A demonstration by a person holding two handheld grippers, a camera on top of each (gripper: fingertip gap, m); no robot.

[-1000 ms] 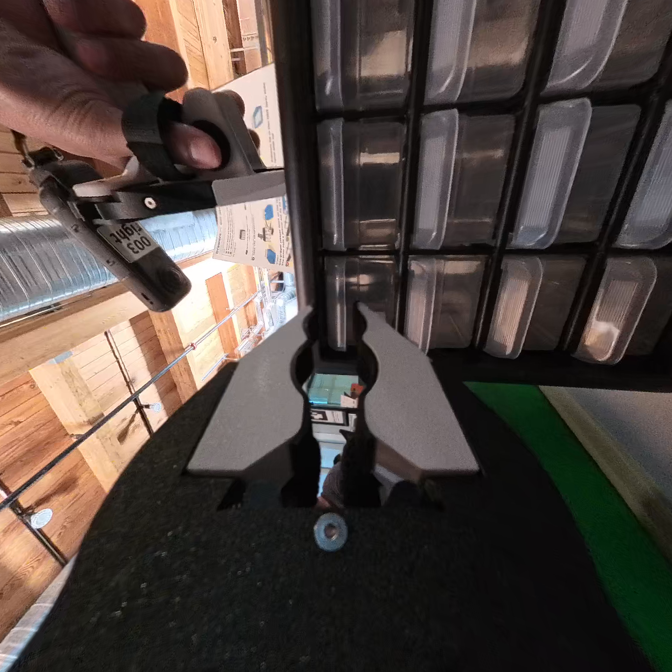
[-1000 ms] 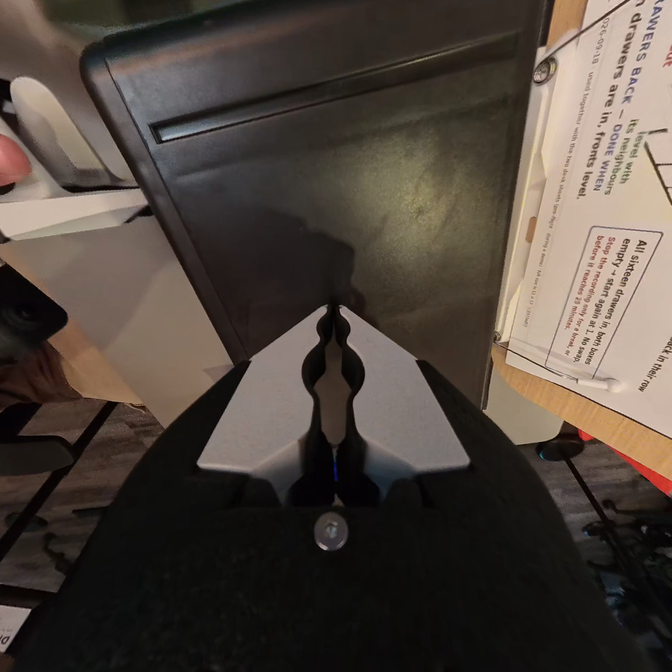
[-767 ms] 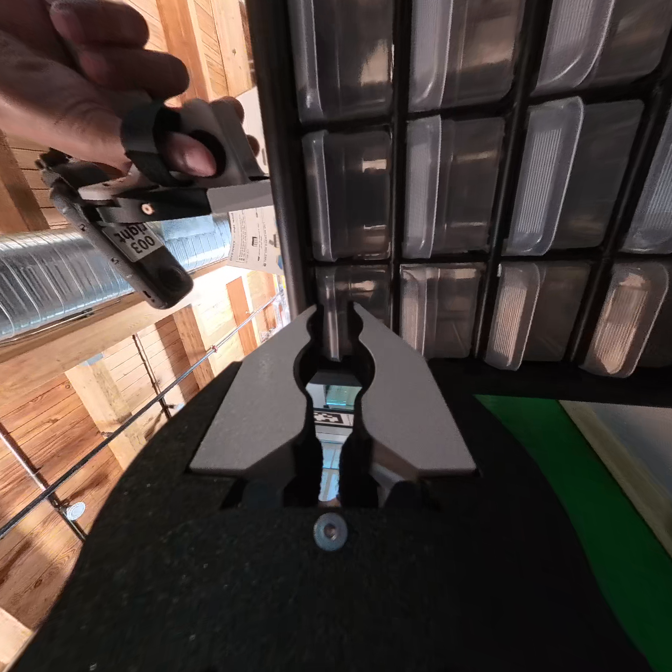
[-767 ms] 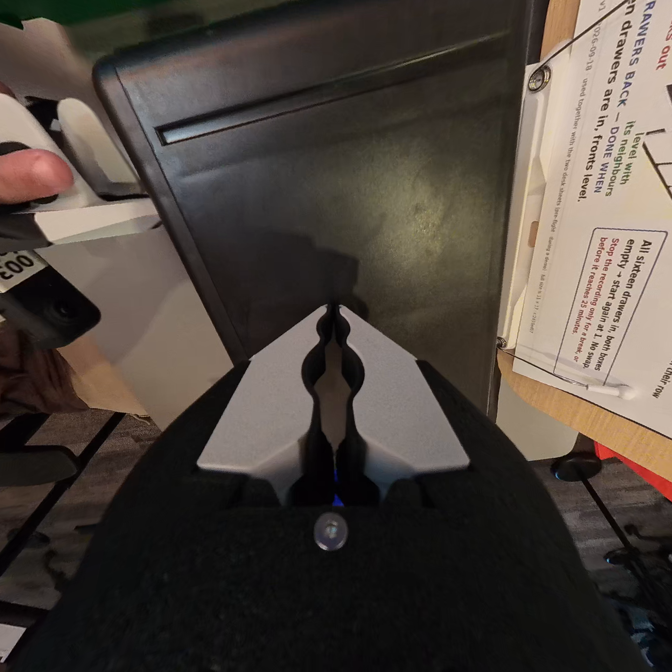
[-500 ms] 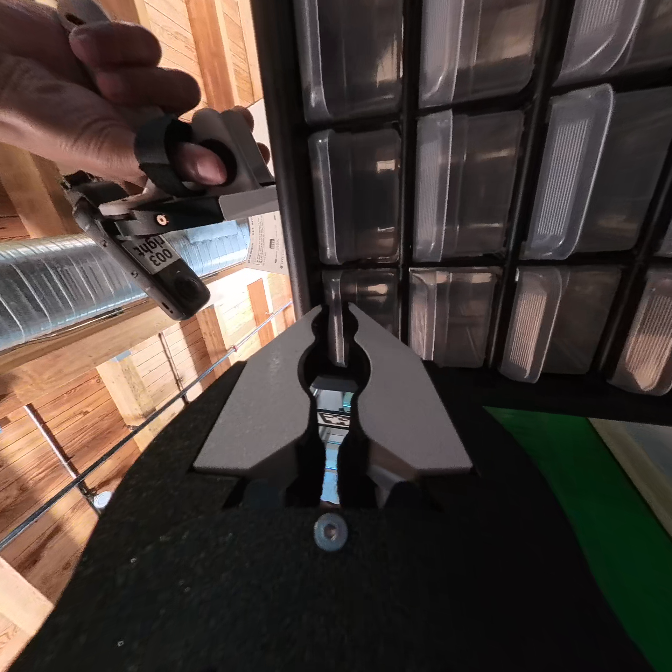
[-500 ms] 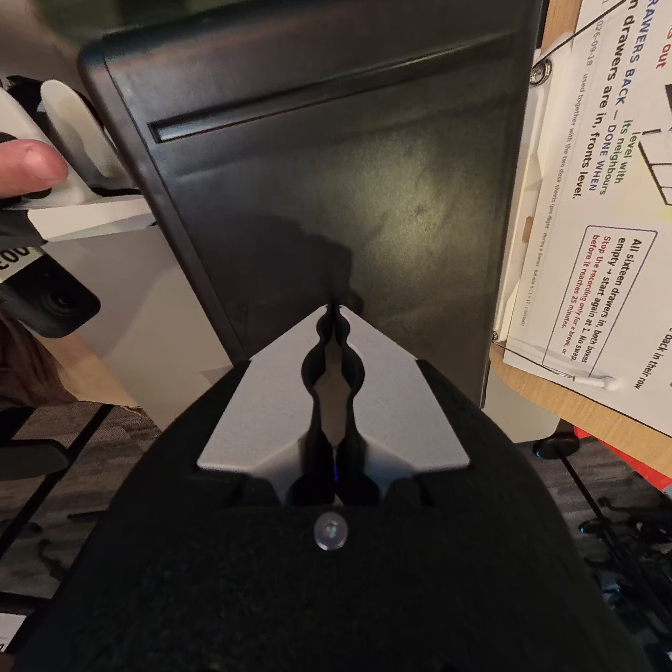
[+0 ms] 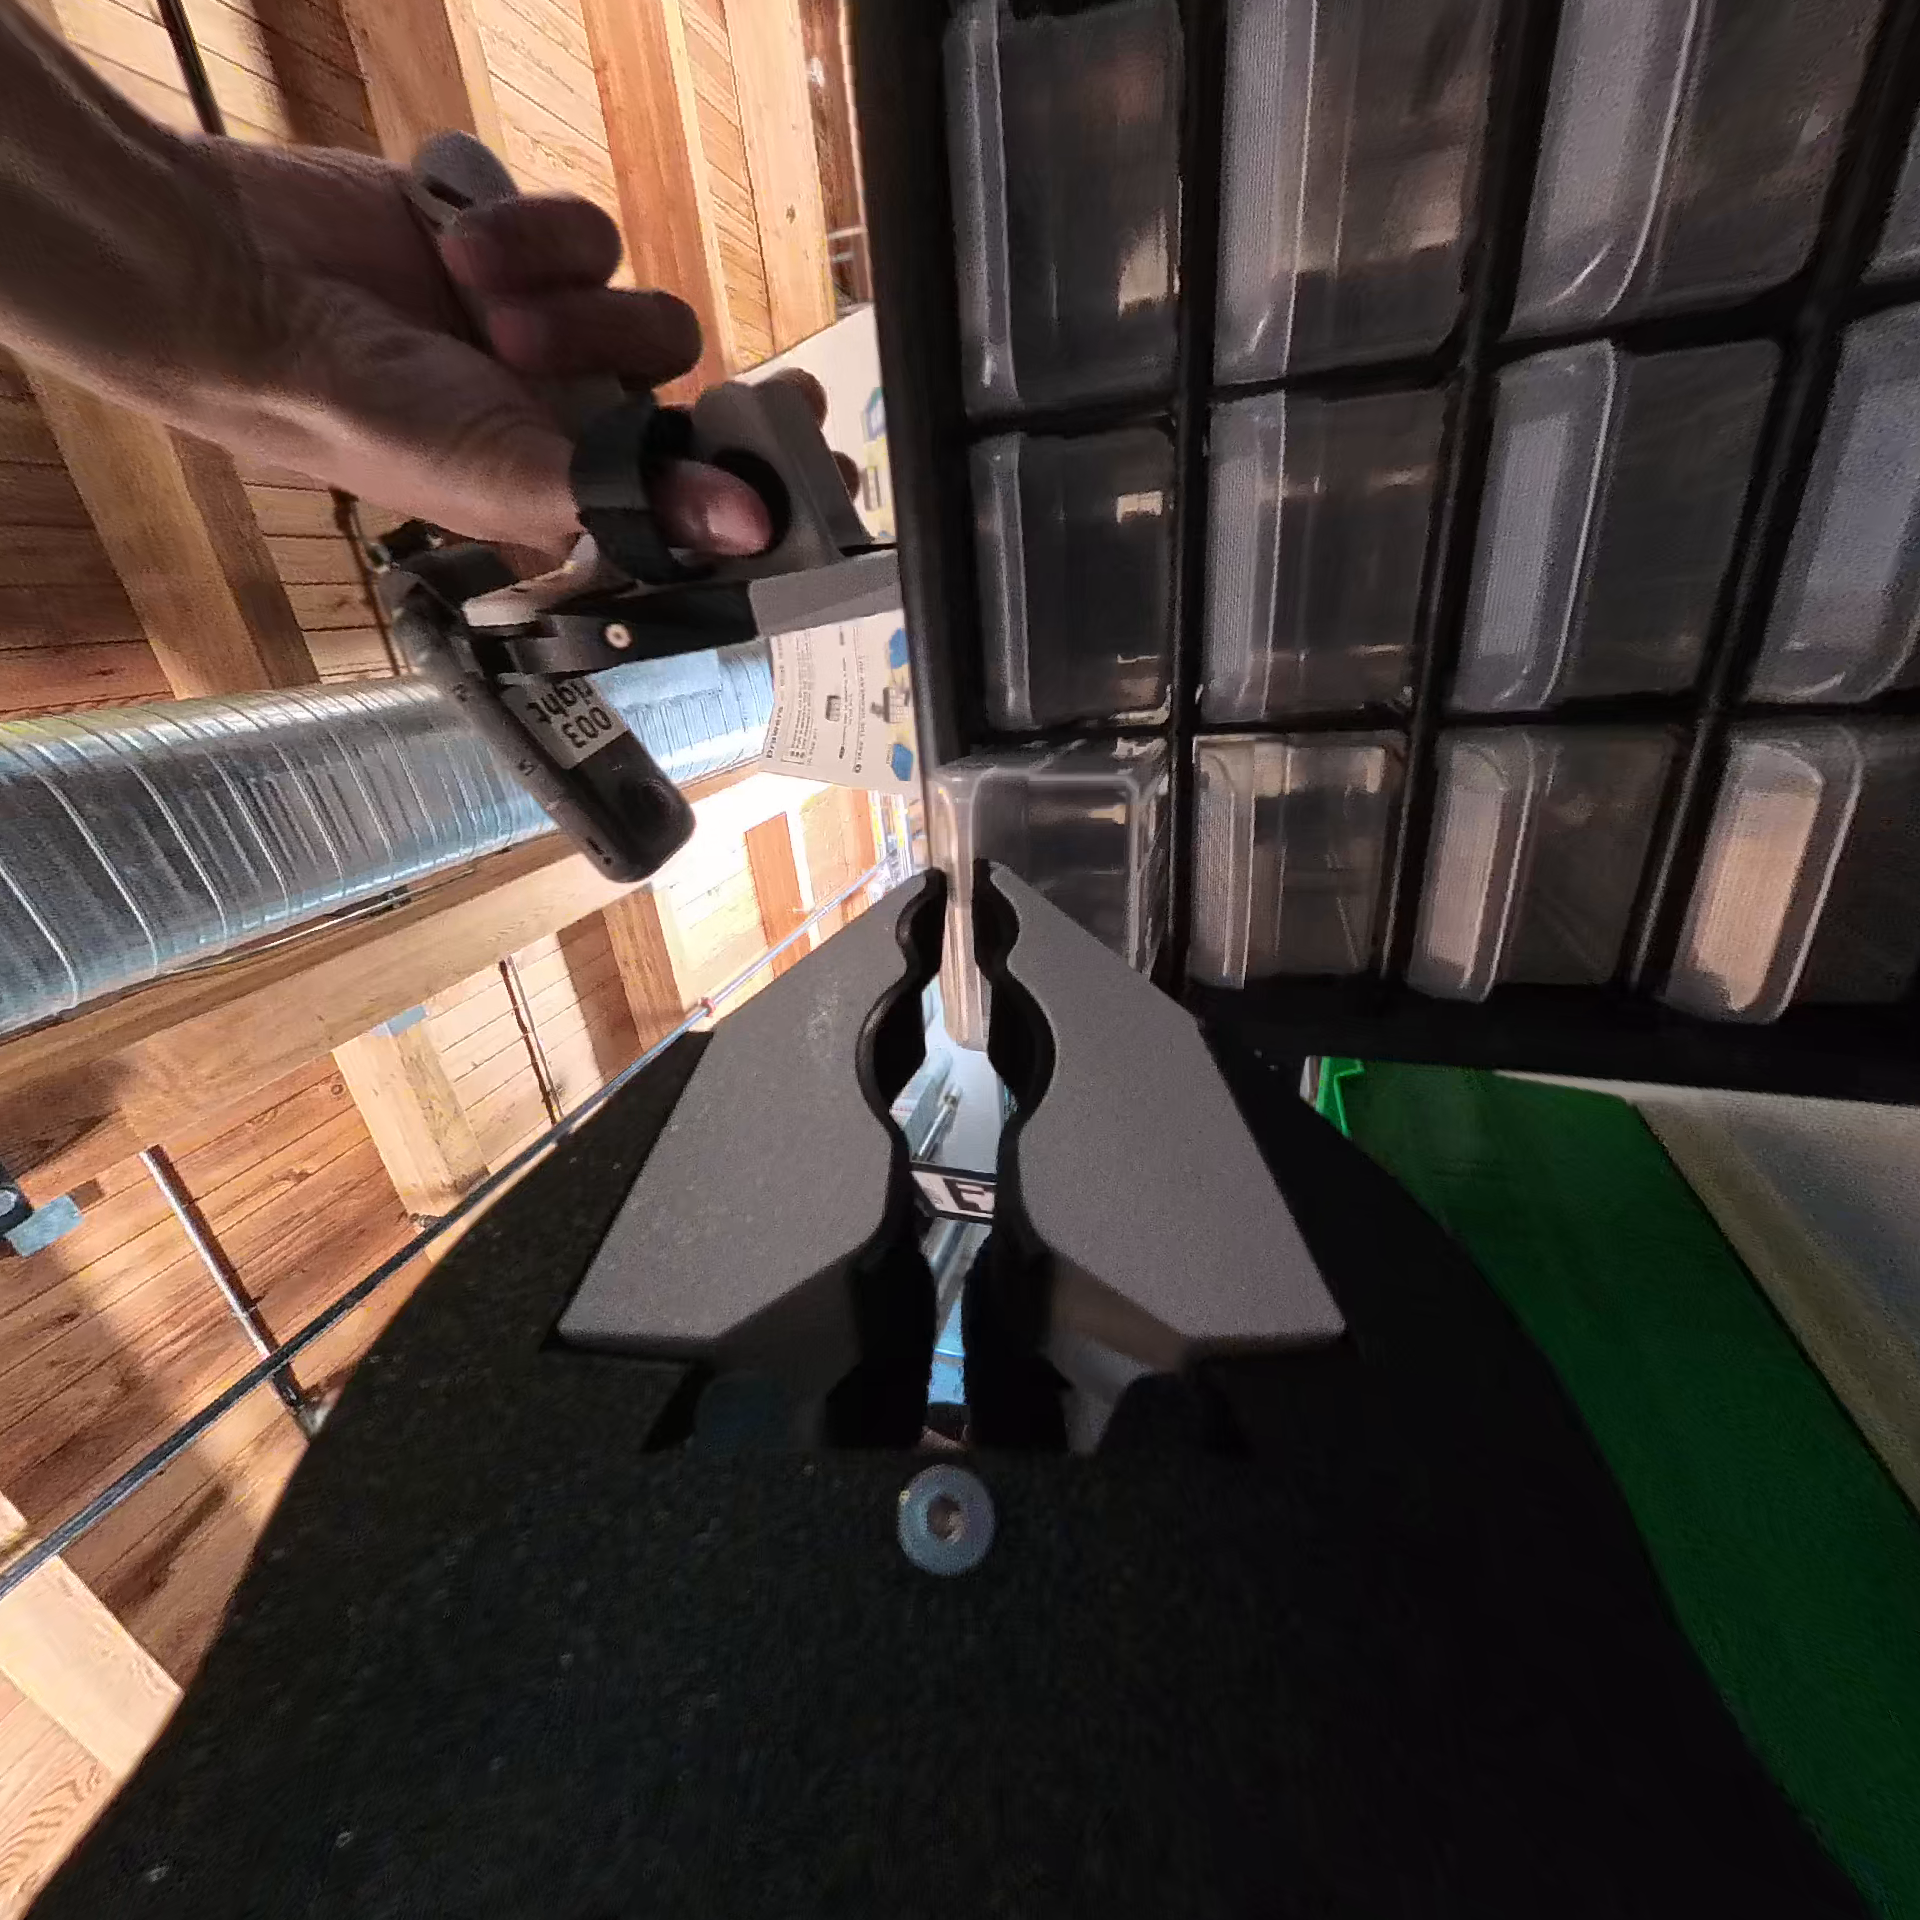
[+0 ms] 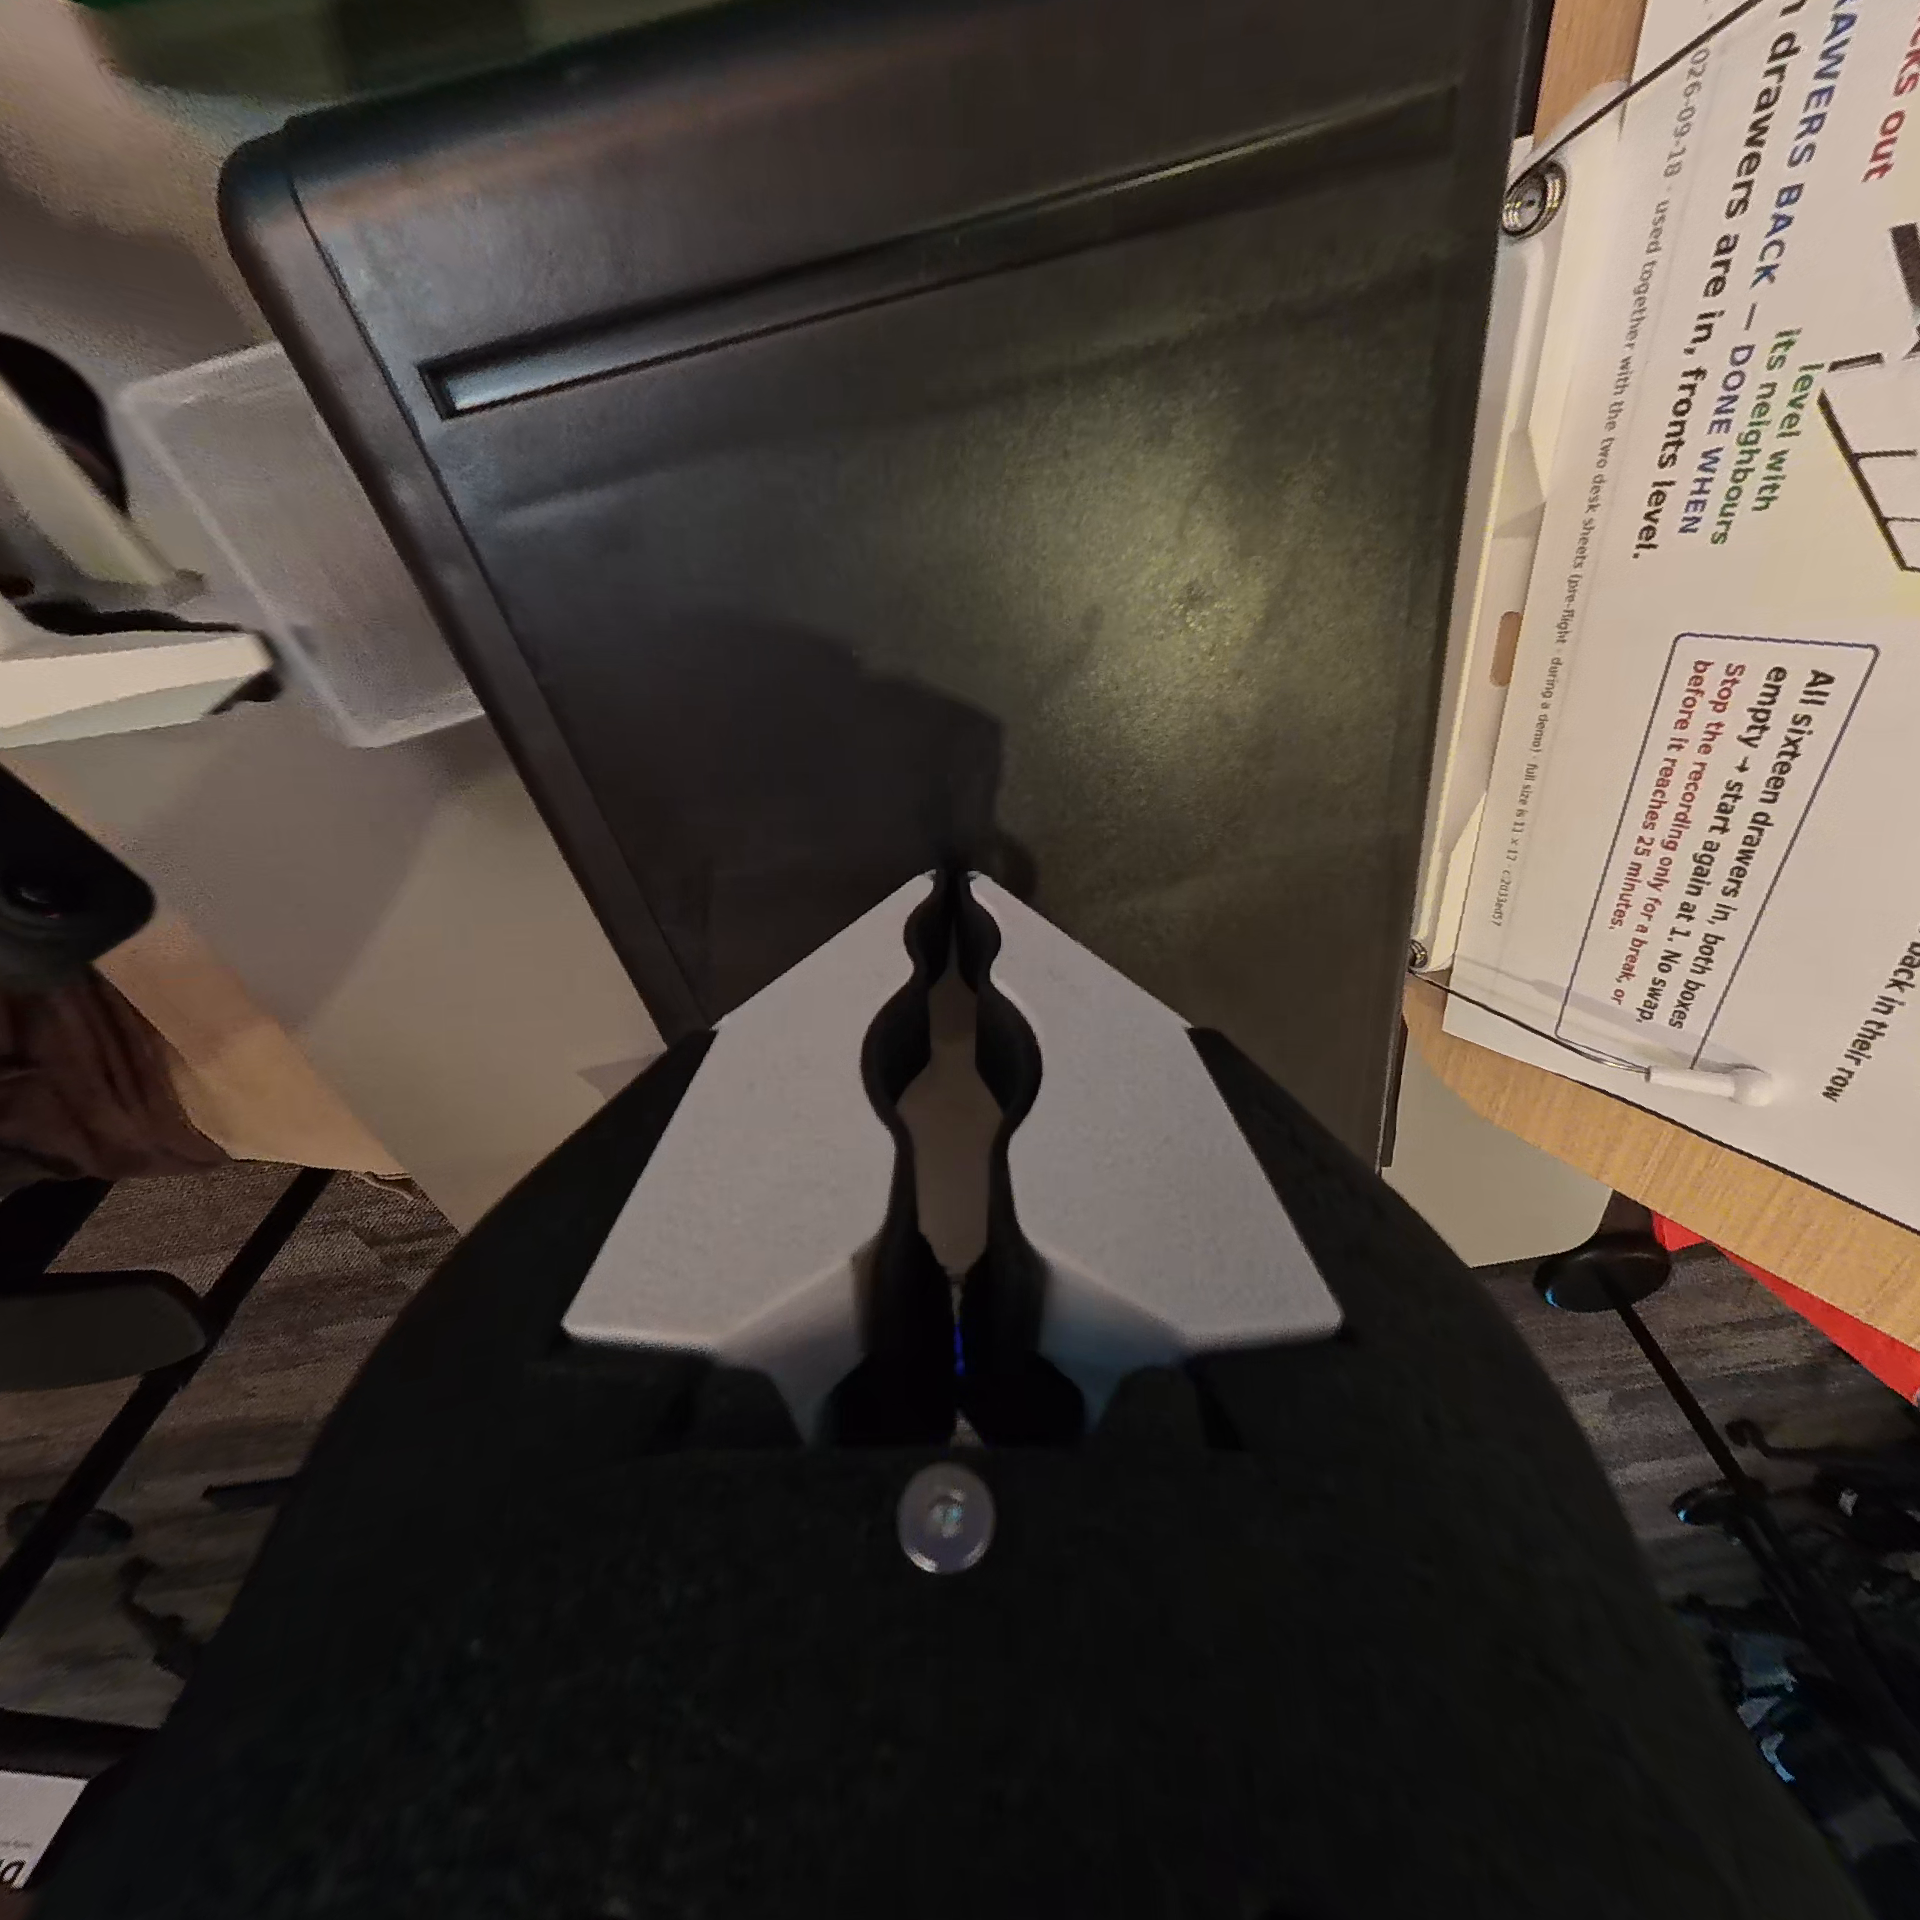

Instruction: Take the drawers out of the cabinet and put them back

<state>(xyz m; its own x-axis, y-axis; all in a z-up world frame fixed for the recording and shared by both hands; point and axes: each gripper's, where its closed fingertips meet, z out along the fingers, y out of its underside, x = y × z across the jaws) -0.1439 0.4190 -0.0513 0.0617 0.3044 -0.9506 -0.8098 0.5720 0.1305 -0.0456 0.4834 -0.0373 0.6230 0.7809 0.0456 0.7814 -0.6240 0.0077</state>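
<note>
Left gripper (image 7: 961,894): you pinch the clear drawer's (image 7: 1049,831) front lip; it sticks out of the black cabinet (image 7: 1455,582), corner slot.
Right gripper (image 8: 951,883): your tongs closed, empty, tips against cabinet side (image 8: 987,540).

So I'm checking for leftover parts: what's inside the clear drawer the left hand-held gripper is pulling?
Nothing shows through the clear plastic drawer; the part inside the black cabinet is hidden.

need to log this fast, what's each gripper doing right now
Left gripper: shut on the clear drawer's handle.
Right gripper: shut, holding nothing, tips pressed against the black cabinet.
</note>
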